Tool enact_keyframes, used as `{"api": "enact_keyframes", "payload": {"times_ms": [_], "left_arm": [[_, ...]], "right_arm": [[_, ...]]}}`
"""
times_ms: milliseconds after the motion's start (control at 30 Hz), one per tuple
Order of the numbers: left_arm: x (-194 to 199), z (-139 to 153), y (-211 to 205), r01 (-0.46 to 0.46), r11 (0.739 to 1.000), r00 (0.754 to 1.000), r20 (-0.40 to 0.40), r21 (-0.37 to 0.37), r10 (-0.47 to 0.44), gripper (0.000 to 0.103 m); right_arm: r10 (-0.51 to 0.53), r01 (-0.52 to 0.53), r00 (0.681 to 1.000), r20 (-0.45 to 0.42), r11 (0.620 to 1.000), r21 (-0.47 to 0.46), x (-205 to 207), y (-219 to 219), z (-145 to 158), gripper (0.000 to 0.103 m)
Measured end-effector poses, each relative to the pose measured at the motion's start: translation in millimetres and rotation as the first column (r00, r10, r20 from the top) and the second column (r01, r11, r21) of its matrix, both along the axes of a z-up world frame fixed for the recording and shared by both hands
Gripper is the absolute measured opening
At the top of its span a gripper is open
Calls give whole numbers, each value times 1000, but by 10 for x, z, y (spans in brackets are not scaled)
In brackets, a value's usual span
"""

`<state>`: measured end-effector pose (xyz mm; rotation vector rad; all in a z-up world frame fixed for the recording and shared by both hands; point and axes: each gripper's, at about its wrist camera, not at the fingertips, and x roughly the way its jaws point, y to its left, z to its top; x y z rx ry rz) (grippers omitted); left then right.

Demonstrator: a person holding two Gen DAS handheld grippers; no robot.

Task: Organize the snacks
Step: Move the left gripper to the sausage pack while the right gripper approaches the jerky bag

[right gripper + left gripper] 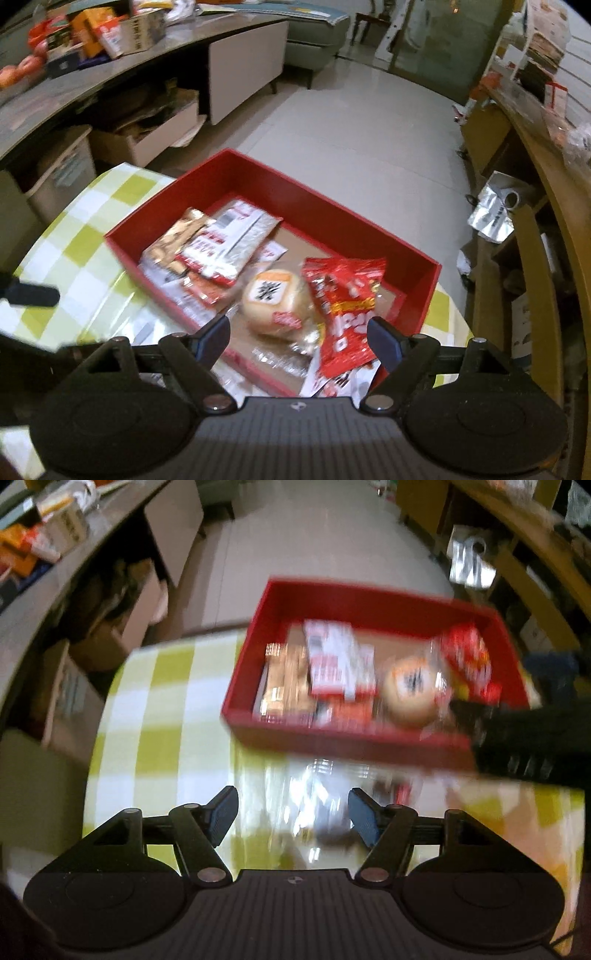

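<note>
Blue-padded fingers of the left gripper [293, 818] stood wide apart over the green-and-white checked tablecloth [147, 701], with a blurred, shiny clear wrapper [314, 805] lying on the cloth between them; whether the pads touched it I could not tell. Beyond it sat the red box [280, 602], holding a gold-brown packet [286, 681] at its left, a red-and-white packet [338, 662] beside that, a round bun in clear wrap [410, 690] and a red snack bag [467, 657] at the right. The right gripper [517, 731] reached in as a dark shape over the box's near right corner.

From the right wrist, the right gripper [297, 341] was spread wide and empty above the near corner of the red box [332, 199]. Just ahead of its fingers lay the wrapped bun [277, 306] and, touching it on the right, the red snack bag [347, 314]. Farther left lay the red-and-white packet [229, 240], overlapping the gold-brown packet [173, 243]. One dark finger of the left gripper [29, 295] showed at the left edge over the tablecloth [81, 240].
</note>
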<state>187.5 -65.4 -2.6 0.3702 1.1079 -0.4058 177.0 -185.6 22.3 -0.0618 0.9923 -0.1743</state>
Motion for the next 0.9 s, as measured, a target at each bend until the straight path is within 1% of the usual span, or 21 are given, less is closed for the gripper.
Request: {"api": "enact_keyframes", "payload": {"times_ms": [100,133,200,300,367,500,567,667,700,733,767,900], "left_arm": [[-159,-100,135,-9,1000,1000,-24,30,10,75],[-207,-140,184,-15,999,999,-34,37,17,79],[-280,-224,279,-34,998,997,-61,48,37,80],[-382,-381,362,-39,995,995,-85,93,47,81],[-415,-492,395,-41,992,993,-105,121,54,82],[-425,-619,428,-49,990,989,-129,129,66,84],[-434,-654,433,-52,991,989,-134,119,68,88],[-435,-714,396,-51,993,986,-154,110,68,87],[-450,-742,385,-46,992,985,-158,115,64,85],[-465,-770,376,-36,992,985,-164,123,56,81],[-477,-771,384,-33,993,984,-169,115,53,77],[-528,-753,455,-16,994,982,-187,104,35,76]], "right_arm": [[10,-10,1000,-3,999,31,-76,89,23,87],[19,-18,1000,-11,999,52,-102,131,15,87],[43,-41,999,-26,996,78,-158,231,-20,87],[89,-84,994,-64,993,77,-234,403,-100,87],[102,-96,991,-83,993,74,-277,477,-143,87],[111,-99,988,-108,989,109,-329,519,-219,87],[108,-94,987,-120,989,114,-325,522,-260,87],[94,-73,986,-139,986,149,-291,482,-338,87],[86,-61,985,-146,984,167,-281,463,-367,87],[81,-52,985,-155,982,181,-264,444,-393,87],[76,-44,984,-162,980,193,-244,429,-420,87],[65,-20,982,-179,970,242,-154,416,-516,87]]}}
